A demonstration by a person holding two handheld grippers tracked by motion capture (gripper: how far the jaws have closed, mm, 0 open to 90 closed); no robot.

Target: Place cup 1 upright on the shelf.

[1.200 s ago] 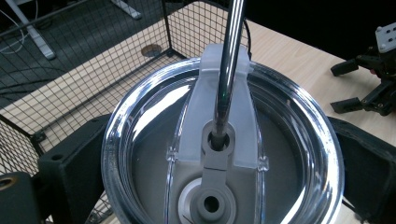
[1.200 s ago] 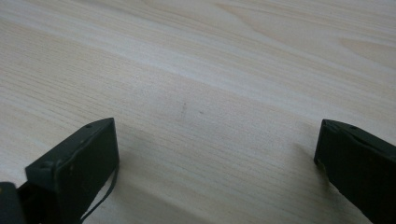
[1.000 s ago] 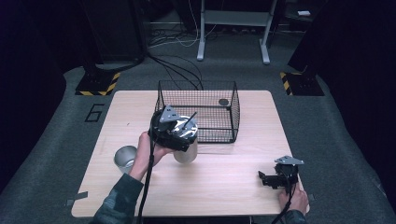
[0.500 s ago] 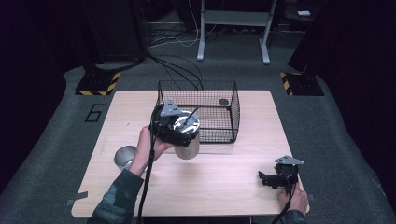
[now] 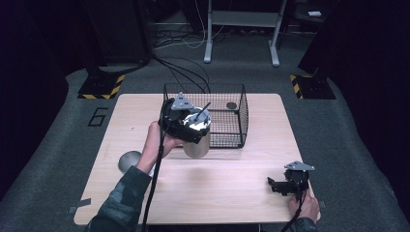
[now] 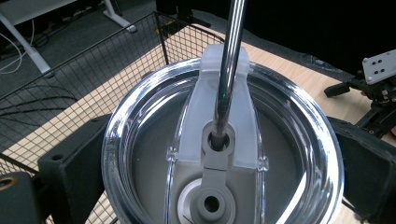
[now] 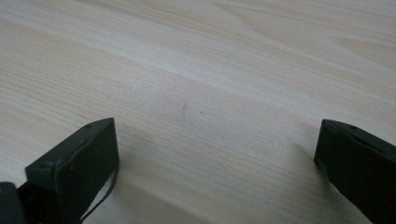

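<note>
**Left gripper clamped and raised, right gripper spread at the desk's near right corner**

The left gripper [image 5: 193, 126] is held up over the middle of the desk, toward its far edge, its jaws pressed against both sides of a steel tumbler [image 6: 219, 154]. The left forearm [image 5: 126, 191] reaches in from the near edge. The right gripper [image 5: 280, 186] sits low by the near right corner, jaws wide apart, the right hand [image 5: 303, 207] behind it.

Pale wooden table [image 5: 232, 193] — wire basket [image 5: 227, 113], grey dome [image 5: 129, 160].
</note>
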